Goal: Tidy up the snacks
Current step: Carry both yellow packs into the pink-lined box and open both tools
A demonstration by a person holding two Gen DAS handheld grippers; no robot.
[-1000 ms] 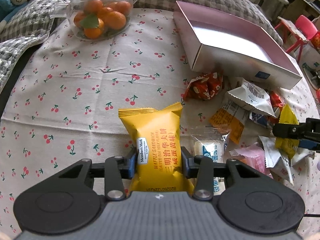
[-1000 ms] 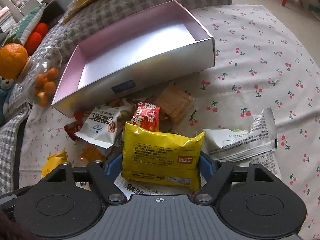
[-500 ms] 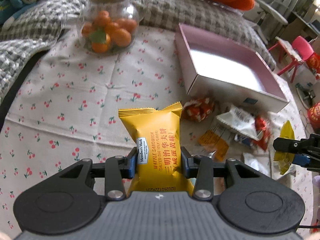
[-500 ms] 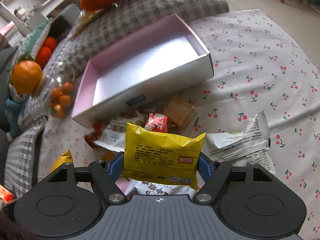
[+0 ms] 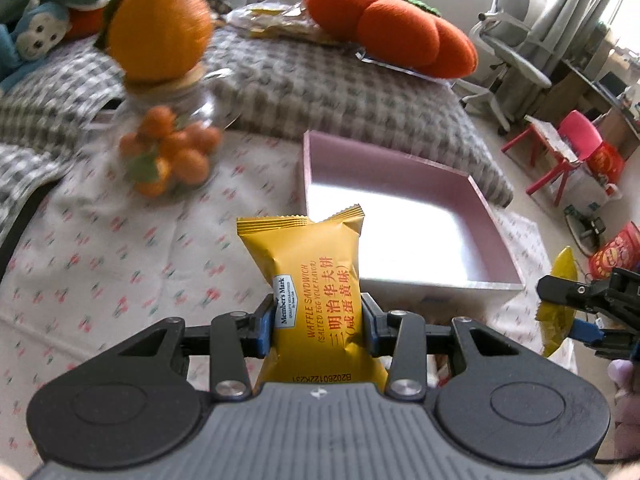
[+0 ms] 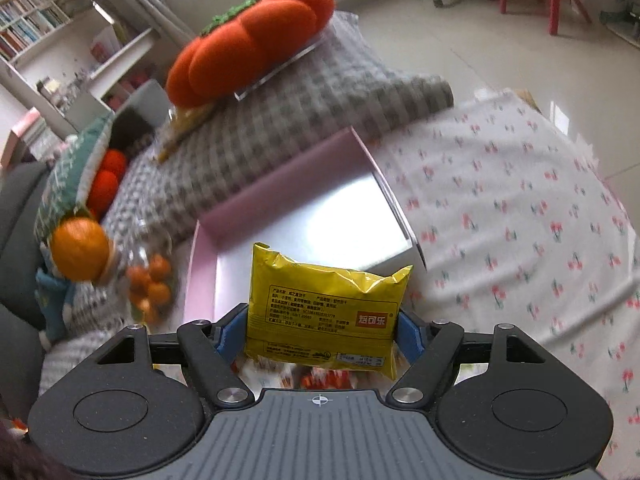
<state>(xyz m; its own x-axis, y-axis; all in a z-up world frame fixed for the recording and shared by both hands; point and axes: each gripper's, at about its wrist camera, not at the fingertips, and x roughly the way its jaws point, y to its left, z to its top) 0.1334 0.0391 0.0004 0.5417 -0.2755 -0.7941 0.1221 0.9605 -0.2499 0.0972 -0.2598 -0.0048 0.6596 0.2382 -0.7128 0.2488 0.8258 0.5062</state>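
Yellow foil fills the near field of both wrist views. The left gripper point(image 5: 318, 326) is clamped on a waffle sandwich packet point(image 5: 316, 284), pinched upright at its lower half between the blue-padded fingers point(image 5: 263, 330), its crimped top edge rising in front of the near wall of the pink box point(image 5: 408, 208). The right gripper point(image 6: 320, 330) grips a yellow biscuit packet point(image 6: 324, 312) by its two short ends, printed back facing the camera, held in front of the box's point(image 6: 288, 184) near corner; a few blurred red and white wrappers point(image 6: 316, 378) show just below it. In the left view the right gripper point(image 5: 576, 300) appears at the right edge with its packet point(image 5: 558, 300) seen edge-on.

Beyond, the open box sits on the cherry-print cloth point(image 5: 100, 264). To its left stands a glass jar of small oranges point(image 5: 168, 152) with an orange-shaped lid point(image 5: 160, 32). Farther back lie a grey checked blanket point(image 5: 320, 88) and an orange pumpkin cushion point(image 5: 392, 28).
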